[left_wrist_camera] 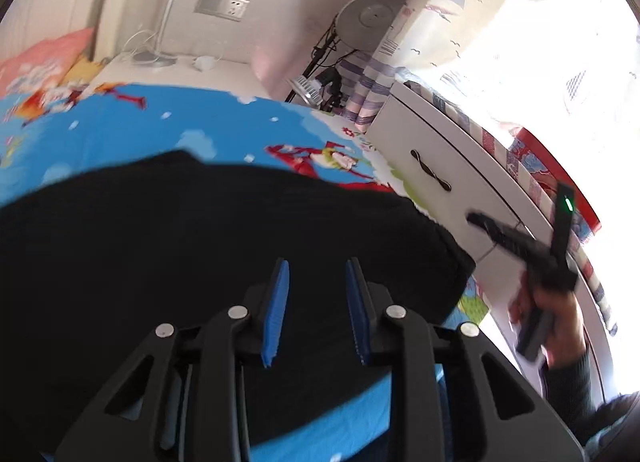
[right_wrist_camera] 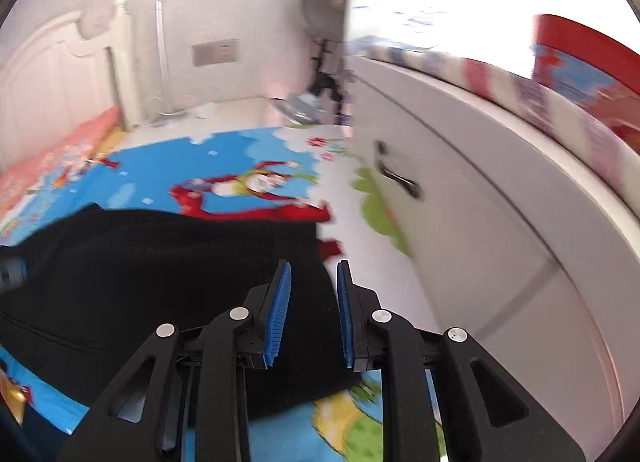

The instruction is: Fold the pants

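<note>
Black pants lie folded on a blue cartoon-print bed sheet. My left gripper is open and empty, hovering above the pants. In the right wrist view the pants fill the lower left. My right gripper is open and empty above the right edge of the pants. The right gripper also shows in the left wrist view, held in a hand off the bed's right side.
A white drawer cabinet with a dark handle stands close on the right of the bed. A fan and cables stand in the far corner. A white headboard and pink pillow are at the left.
</note>
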`<state>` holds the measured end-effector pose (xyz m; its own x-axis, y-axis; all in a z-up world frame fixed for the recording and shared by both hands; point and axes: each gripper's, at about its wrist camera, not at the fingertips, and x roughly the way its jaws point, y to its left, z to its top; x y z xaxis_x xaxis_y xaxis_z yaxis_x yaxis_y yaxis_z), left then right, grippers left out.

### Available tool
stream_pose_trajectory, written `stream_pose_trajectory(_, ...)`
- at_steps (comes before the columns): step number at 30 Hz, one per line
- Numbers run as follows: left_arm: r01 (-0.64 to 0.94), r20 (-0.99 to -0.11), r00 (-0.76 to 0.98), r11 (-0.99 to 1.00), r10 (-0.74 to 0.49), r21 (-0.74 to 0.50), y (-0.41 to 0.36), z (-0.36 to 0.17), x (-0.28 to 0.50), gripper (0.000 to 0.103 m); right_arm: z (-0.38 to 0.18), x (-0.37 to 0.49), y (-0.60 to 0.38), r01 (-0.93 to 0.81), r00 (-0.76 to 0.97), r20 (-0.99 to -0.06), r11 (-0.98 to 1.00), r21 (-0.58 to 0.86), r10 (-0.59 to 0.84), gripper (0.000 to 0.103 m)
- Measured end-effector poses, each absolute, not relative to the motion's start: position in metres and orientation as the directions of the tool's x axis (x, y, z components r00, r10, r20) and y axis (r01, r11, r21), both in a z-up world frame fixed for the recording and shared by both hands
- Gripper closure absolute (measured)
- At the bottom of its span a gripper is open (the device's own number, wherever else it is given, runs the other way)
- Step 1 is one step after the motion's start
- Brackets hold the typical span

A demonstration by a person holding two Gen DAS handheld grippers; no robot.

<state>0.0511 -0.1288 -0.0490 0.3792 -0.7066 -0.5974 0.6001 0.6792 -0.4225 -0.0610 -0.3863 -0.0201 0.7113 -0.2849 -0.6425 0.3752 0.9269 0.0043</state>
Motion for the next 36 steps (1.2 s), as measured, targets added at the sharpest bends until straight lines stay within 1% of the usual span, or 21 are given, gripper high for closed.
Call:
stream_pose_trajectory(3,0.560,-0.591,0.406,0.701,-0.697,-0.442,-0.084,-0.063,0.031,0.074,-0.023,-0.017,-0.381,0.289,0.709,-0.676,0.957,0.018,-0.201,0.088)
stream_pose_trajectory(4,0.534,-0.586,0.416,0.709,-0.695,-0.460,-0.070,-0.068,0.028,0.074,-0.031,0.002,-0.377,0.267,0.682,-0.704,0.964,-0.013,-0.199,0.088)
stream_pose_trajectory(7,0.457,-0.590,0.455,0.743,-0.667,-0.488,-0.028,-0.083,0.022,0.074,-0.077,0.045,-0.376,0.277,0.499,-0.811,0.943,-0.186,-0.306,0.088)
stream_pose_trajectory(10,0.413,-0.575,0.500,0.762,-0.648,-0.499,0.006,-0.086,0.021,0.074,-0.082,0.055,-0.366,0.269,0.476,-0.787,0.917,-0.296,-0.394,0.088)
stream_pose_trajectory(13,0.444,-0.531,0.534,0.753,-0.658,-0.486,0.014,-0.066,0.043,0.069,-0.085,0.058,-0.347,0.271,0.438,-0.750,0.868,-0.415,-0.495,0.088)
stream_pose_trajectory(15,0.468,-0.512,0.545,0.748,-0.664,-0.471,0.008,-0.051,0.070,0.069,-0.087,0.054,-0.342,0.277,0.444,-0.731,0.855,-0.439,-0.519,0.088)
stream_pose_trajectory(20,0.587,-0.610,0.432,0.721,-0.664,-0.369,-0.064,-0.029,0.175,0.069,-0.087,0.039,-0.345,0.298,0.474,-0.713,0.856,-0.423,-0.517,0.088)
stream_pose_trajectory(21,0.603,-0.638,0.417,0.722,-0.647,-0.338,-0.081,-0.029,0.193,0.066,-0.088,0.042,-0.346,0.297,0.475,-0.711,0.855,-0.424,-0.518,0.088)
stream_pose_trajectory(22,0.631,-0.687,0.381,0.717,-0.618,-0.296,-0.101,-0.034,0.212,0.063,-0.088,0.043,-0.346,0.299,0.475,-0.710,0.854,-0.425,-0.520,0.088)
stream_pose_trajectory(24,0.682,-0.761,0.344,0.703,-0.550,-0.200,-0.130,-0.045,0.233,0.062,-0.089,0.044,-0.346,0.303,0.476,-0.708,0.853,-0.424,-0.521,0.088)
stream_pose_trajectory(25,0.717,-0.793,0.318,0.679,-0.520,-0.157,-0.142,-0.052,0.238,0.055,-0.089,0.043,-0.347,0.308,0.482,-0.706,0.855,-0.418,-0.519,0.088)
stream_pose_trajectory(26,0.767,-0.839,0.274,0.633,-0.470,-0.104,-0.158,-0.064,0.240,0.053,-0.089,0.042,-0.347,0.313,0.488,-0.703,0.856,-0.411,-0.517,0.088)
stream_pose_trajectory(27,0.782,-0.859,0.305,0.623,-0.410,-0.020,-0.167,-0.073,0.241,0.070,-0.089,0.041,-0.347,0.318,0.492,-0.702,0.857,-0.406,-0.515,0.088)
stream_pose_trajectory(28,0.773,-0.877,0.344,0.632,-0.336,0.061,-0.173,-0.085,0.247,0.097,-0.089,0.040,-0.347,0.325,0.498,-0.697,0.857,-0.400,-0.515,0.088)
stream_pose_trajectory(29,0.748,-0.886,0.347,0.661,-0.308,0.063,-0.175,-0.093,0.260,0.097,-0.090,0.040,-0.347,0.327,0.501,-0.694,0.855,-0.402,-0.518,0.088)
stream_pose_trajectory(30,0.720,-0.881,0.363,0.692,-0.303,0.059,-0.173,-0.095,0.271,0.103,-0.090,0.039,-0.346,0.327,0.503,-0.689,0.853,-0.407,-0.522,0.088)
stream_pose_trajectory(31,0.684,-0.878,0.397,0.724,-0.268,0.088,-0.171,-0.098,0.279,0.103,-0.090,0.039,-0.345,0.326,0.504,-0.686,0.851,-0.411,-0.524,0.088)
stream_pose_trajectory(32,0.663,-0.870,0.407,0.745,-0.276,0.074,-0.167,-0.098,0.284,0.103,-0.090,0.039,-0.346,0.327,0.507,-0.686,0.853,-0.408,-0.522,0.088)
stream_pose_trajectory(34,0.636,-0.829,0.388,0.768,-0.402,-0.075,-0.151,-0.083,0.284,0.100,-0.090,0.038,-0.347,0.328,0.513,-0.688,0.858,-0.395,-0.513,0.088)
stream_pose_trajectory(35,0.631,-0.801,0.393,0.766,-0.452,-0.123,-0.143,-0.071,0.279,0.095,-0.090,0.037,-0.348,0.333,0.518,-0.687,0.860,-0.386,-0.509,0.088)
stream_pose_trajectory(36,0.642,-0.788,0.388,0.754,-0.478,-0.141,-0.142,-0.064,0.273,0.079,-0.090,0.037,-0.348,0.338,0.523,-0.684,0.860,-0.383,-0.509,0.088)
